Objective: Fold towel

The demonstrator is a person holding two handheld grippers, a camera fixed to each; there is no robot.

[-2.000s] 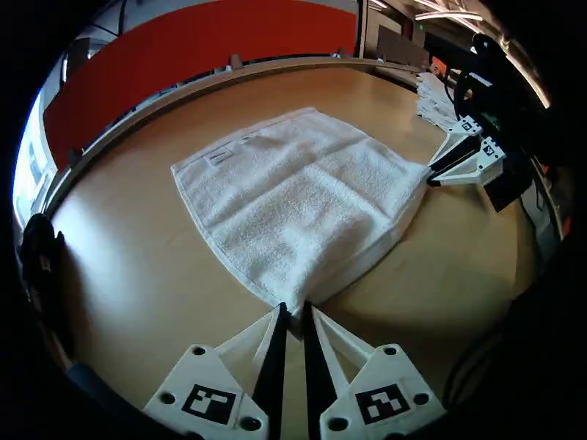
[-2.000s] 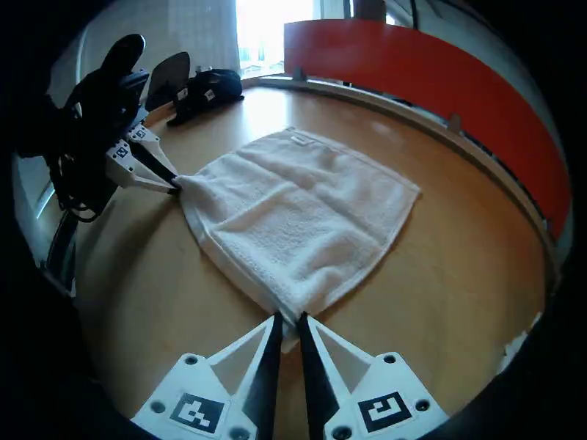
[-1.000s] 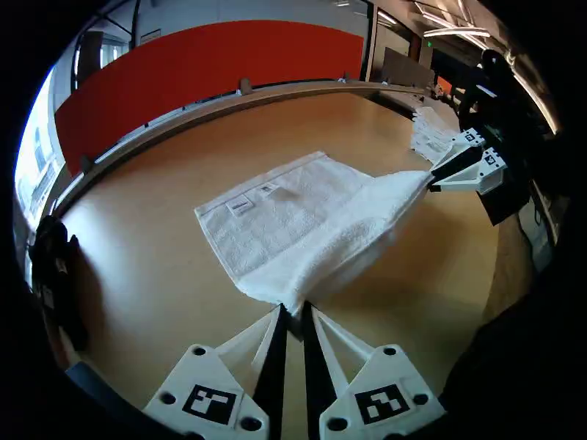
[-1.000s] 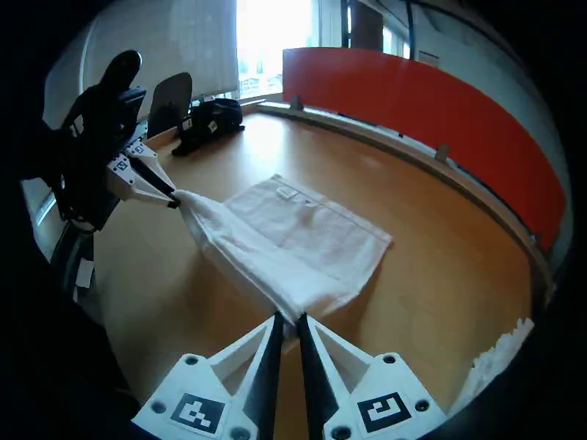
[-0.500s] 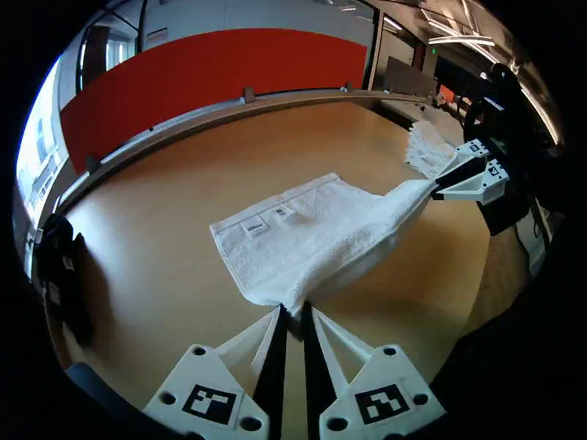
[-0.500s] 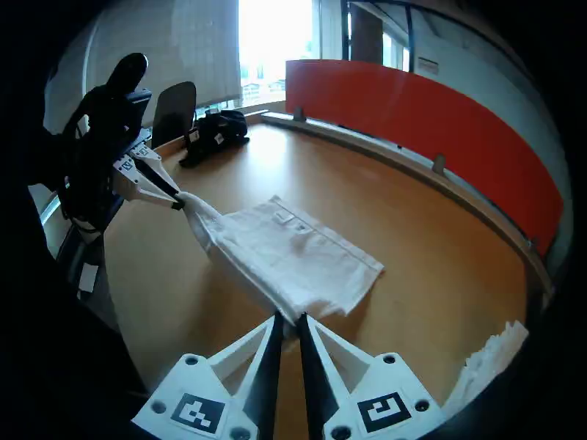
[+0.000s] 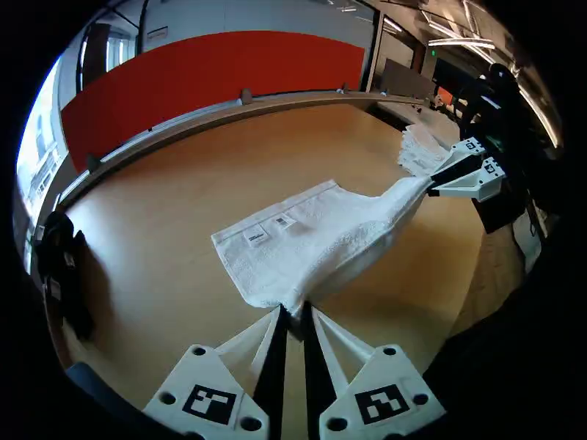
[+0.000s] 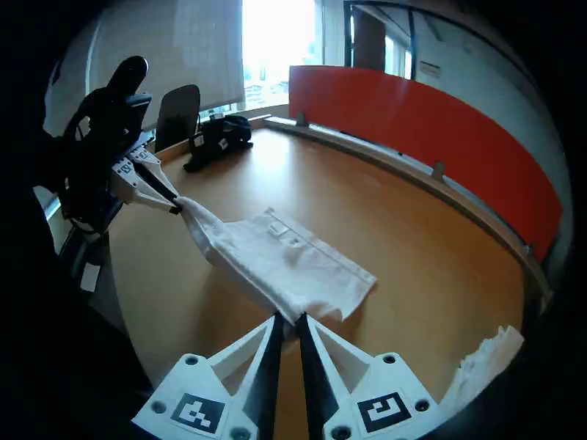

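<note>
1. Left gripper view.
   - The left claw (image 7: 293, 312) is pinched nearly closed on one near corner of the towel (image 7: 308, 235).
   - The right claw (image 7: 434, 185), across the frame, nips the other near corner.
   - Change: two seconds ago the towel lay flat on the counter (image 7: 161, 183). Now its near edge is lifted and slung between the claws, and only the labelled far part rests on the wood.
   - A stack of white cloths (image 7: 420, 147) sits behind the right claw.
2. Right gripper view.
   - The right claw (image 8: 288, 319) is closed to a slit on its corner.
   - The left claw (image 8: 174, 205) holds the opposite corner aloft.
   - The towel (image 8: 293, 257) sags between them.
   - Judgement: the fold is in mid-carry, and the raised edge has yet to be laid over the far edge.
</note>
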